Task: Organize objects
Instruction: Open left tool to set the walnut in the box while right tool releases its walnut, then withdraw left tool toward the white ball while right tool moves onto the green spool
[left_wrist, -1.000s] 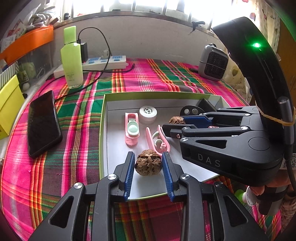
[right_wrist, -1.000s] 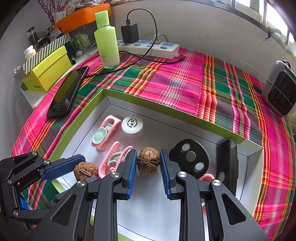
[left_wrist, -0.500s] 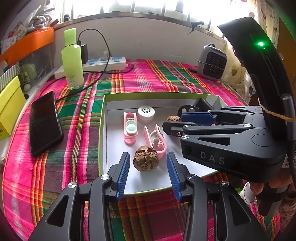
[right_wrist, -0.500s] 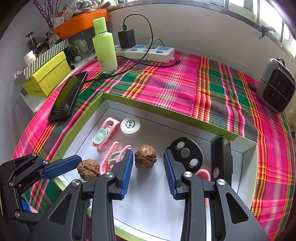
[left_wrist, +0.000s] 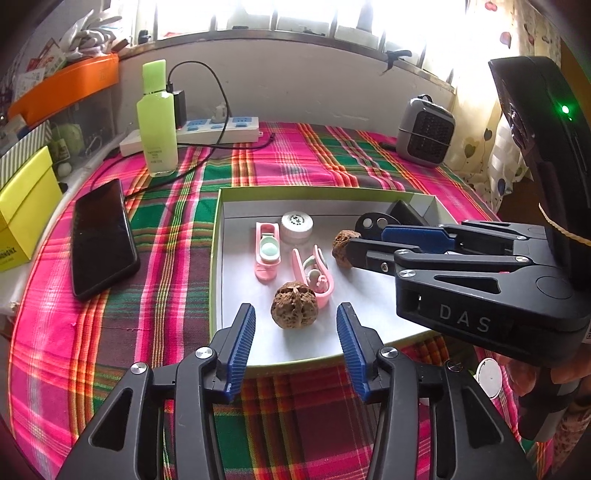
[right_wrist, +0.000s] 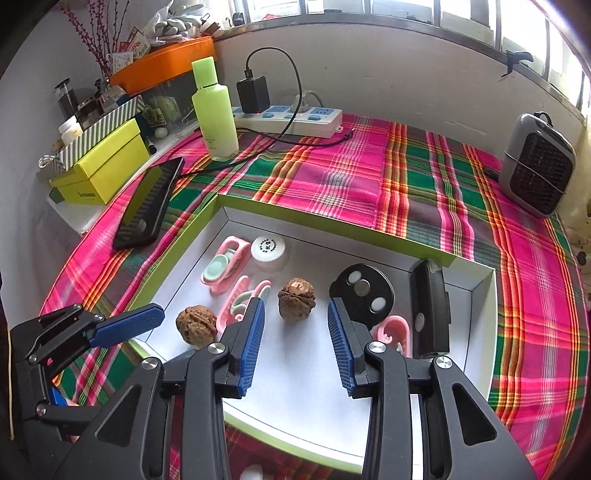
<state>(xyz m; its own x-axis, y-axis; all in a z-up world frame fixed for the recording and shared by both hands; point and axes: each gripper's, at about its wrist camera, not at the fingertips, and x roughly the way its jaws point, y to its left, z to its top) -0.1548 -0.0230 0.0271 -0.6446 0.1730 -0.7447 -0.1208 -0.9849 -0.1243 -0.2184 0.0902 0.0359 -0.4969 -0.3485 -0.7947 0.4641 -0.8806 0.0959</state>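
Now both grippers hang over the shallow green-rimmed box (right_wrist: 332, 218) on the plaid-covered table (right_wrist: 351, 166), and both have just been opening their jaws. The left gripper (left_wrist: 295, 332) stands with its blue pads apart on either side of a walnut (left_wrist: 294, 304), neither pad touching it; that nut rests on the white floor of the box near its front edge, just beside a pink clip (left_wrist: 314, 271). The right gripper (right_wrist: 295, 332) is likewise apart, its pads clear of a second walnut (right_wrist: 296, 298) that lies on the box floor a little beyond the fingertips, between the clip and a black round disc (right_wrist: 364, 288). Further in sit another pink clip (right_wrist: 225, 264) and a small white jar (right_wrist: 268, 252), touching or nearly so. A black bar (right_wrist: 430, 310) lies along the right wall of the box. Outside it, a phone (left_wrist: 101, 236) lies on the cloth to the left, a green bottle (left_wrist: 157, 122) stands near a power strip (right_wrist: 288, 116), and a small grey heater (right_wrist: 535, 166) sits at the far right.
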